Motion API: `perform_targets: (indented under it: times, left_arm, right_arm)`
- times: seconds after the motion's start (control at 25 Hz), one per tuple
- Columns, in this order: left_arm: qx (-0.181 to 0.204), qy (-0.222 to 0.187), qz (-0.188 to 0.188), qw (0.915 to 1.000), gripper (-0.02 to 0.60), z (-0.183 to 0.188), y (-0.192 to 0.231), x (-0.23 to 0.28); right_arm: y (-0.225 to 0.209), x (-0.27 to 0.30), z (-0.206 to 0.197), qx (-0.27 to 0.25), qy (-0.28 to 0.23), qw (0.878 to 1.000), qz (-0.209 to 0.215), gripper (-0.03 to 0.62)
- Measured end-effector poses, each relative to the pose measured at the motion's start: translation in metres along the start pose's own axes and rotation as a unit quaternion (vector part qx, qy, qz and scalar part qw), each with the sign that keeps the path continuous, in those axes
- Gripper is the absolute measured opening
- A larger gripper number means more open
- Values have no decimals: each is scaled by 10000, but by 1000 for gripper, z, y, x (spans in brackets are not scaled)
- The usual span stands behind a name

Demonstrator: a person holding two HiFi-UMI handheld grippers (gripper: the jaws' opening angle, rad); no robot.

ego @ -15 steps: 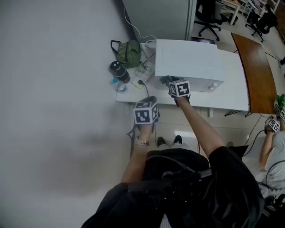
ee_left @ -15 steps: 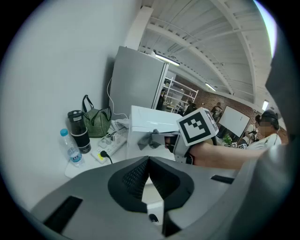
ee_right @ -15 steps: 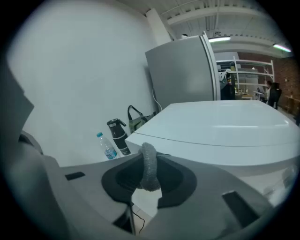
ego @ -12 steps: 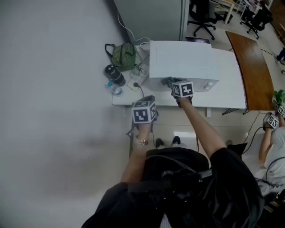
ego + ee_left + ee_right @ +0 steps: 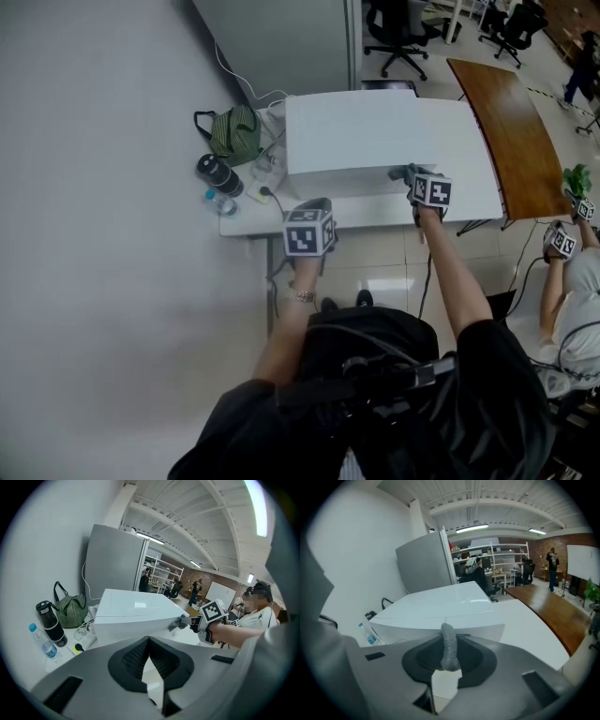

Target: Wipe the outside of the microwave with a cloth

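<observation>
- The right gripper [image 5: 411,178] has its fingers clenched on the grey cloth [image 5: 449,645], pressing it to the front upper edge of the white microwave [image 5: 356,131], near its right corner, likely so a sideways sweep cleans that face.
- The left gripper [image 5: 149,641], fingers clenched on nothing, hangs short of the worktop [image 5: 473,183], seemingly kept clear.
- No brand or lettering is readable; the bottle [image 5: 44,643] label is too small.

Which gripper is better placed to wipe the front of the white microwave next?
Right. The right gripper is shut on the grey cloth at the front right corner of the white box-shaped microwave. The left gripper is shut, empty, and held short of it.
</observation>
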State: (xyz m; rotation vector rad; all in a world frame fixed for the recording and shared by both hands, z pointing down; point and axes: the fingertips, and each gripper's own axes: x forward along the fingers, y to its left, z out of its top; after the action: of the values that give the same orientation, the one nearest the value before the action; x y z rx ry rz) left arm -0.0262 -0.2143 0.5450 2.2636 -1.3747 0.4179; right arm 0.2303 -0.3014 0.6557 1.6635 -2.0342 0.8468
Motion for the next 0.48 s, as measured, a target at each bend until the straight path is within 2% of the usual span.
perform_targets:
  times: [0.12, 0.2, 0.32, 0.48]
  left_arm:
    - [1, 36, 16, 10000, -8, -4, 1, -2]
    - [-48, 25, 120, 9999, -8, -6, 10, -8]
    - [-164, -58, 327, 9993, -8, -8, 29, -24]
    - [-318, -237, 747, 9964, -8, -8, 57, -58]
  right_arm:
    - [-8, -7, 0, 94, -137, 9998, -112, 72]
    - [19, -6, -3, 32, -252, 9996, 111, 74]
    - [102, 6, -11, -321, -473, 9950, 824, 74]
    - [239, 41, -34, -1101, -365, 9745, 1921, 74]
